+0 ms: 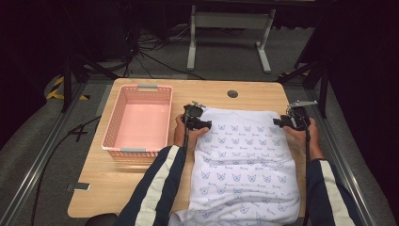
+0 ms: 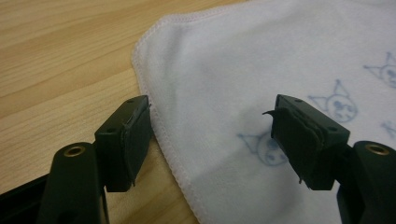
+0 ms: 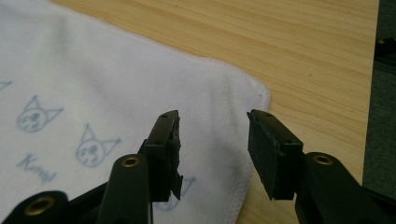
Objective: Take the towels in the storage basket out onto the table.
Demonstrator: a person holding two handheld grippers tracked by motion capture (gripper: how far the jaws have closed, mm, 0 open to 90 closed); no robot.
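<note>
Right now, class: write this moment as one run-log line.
left claw: open, astride towel far-left edge | right claw: open, above far-right corner | basket: left of towel | nothing held

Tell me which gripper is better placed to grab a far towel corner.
Left, probably. The left gripper has open jaws straddling the towel hem. The right gripper, also open, hovers inside its corner.

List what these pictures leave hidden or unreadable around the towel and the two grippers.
- Towel: its near end is cut off by the high view's bottom edge.
- Print on the towel: too small in the high view; the right gripper view's word is blurred.
- Left gripper, right gripper: jaws stand open; whether the tips touch the cloth can't be told.
- Pink basket: the far wall's outer side is hidden.
</note>
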